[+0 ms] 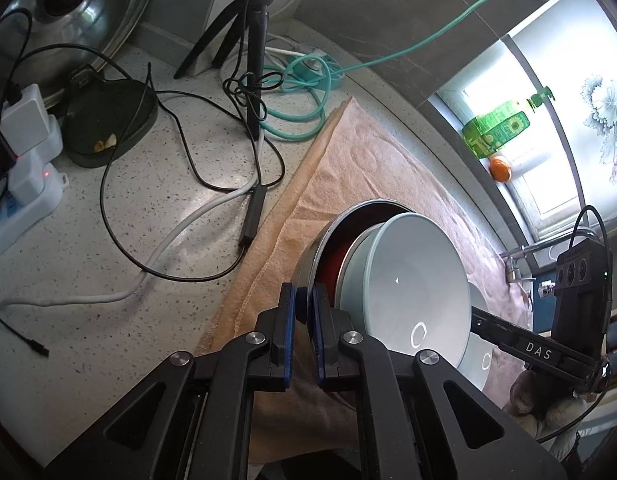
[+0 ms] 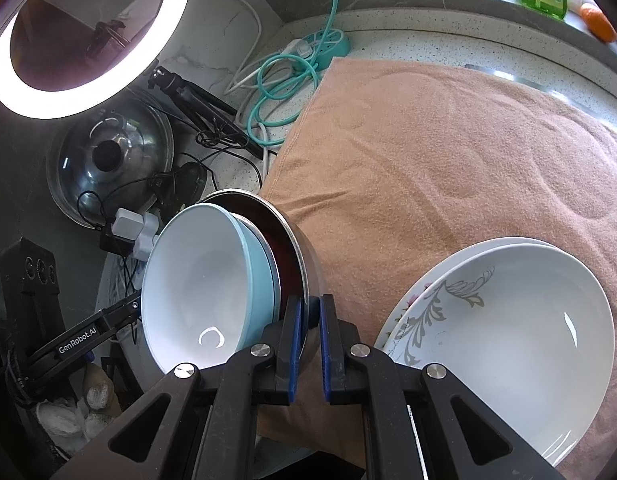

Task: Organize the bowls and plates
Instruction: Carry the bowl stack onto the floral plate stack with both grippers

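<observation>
Left wrist: steel bowl point(image 1: 308, 264)—glossy blue bowl point(image 1: 420, 288) nested, seemingly.

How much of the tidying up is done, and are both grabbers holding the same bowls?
Done, it seems: the white plates sit stacked on the orange towel. In hand: the left gripper and right gripper each pinch the rim of the metal bowl, with the light blue bowl nested inside it, tilted. Left: setting that bowl stack down somewhere, probably on the towel.
</observation>
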{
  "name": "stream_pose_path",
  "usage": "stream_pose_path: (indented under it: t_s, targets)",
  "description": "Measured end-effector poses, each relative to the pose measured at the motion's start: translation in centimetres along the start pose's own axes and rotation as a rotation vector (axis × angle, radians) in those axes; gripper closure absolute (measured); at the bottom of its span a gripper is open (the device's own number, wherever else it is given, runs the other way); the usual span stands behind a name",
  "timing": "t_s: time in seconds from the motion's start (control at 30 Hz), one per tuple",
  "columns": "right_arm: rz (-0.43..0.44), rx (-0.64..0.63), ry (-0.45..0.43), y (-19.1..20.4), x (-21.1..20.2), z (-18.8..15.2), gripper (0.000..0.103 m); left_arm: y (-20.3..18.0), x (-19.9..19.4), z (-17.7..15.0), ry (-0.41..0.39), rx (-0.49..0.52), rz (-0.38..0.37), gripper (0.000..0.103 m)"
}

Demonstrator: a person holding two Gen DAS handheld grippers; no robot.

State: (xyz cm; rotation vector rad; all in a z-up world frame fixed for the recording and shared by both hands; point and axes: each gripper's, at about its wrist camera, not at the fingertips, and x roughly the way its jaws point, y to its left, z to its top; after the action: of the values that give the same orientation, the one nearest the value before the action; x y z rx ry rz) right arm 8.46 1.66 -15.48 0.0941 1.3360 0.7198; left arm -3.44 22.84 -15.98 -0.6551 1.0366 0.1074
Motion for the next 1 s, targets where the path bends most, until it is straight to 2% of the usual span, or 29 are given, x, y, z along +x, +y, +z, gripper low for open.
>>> stream_pose_path:
  t_s: [0.5,1.0]
  targets:
    - [0.004,0.067,-0.072,-2.1,-4.6,-0.1,0.095,-4.4,-0.7,1.2,-0.018,0.096,-0.051,0.096]
    - [-0.035,0.169,-0.139,-6.5,-8.7,-1.8,0.095,-9.7,1.3,1.0,0.037,0.209,-0.116,0.096]
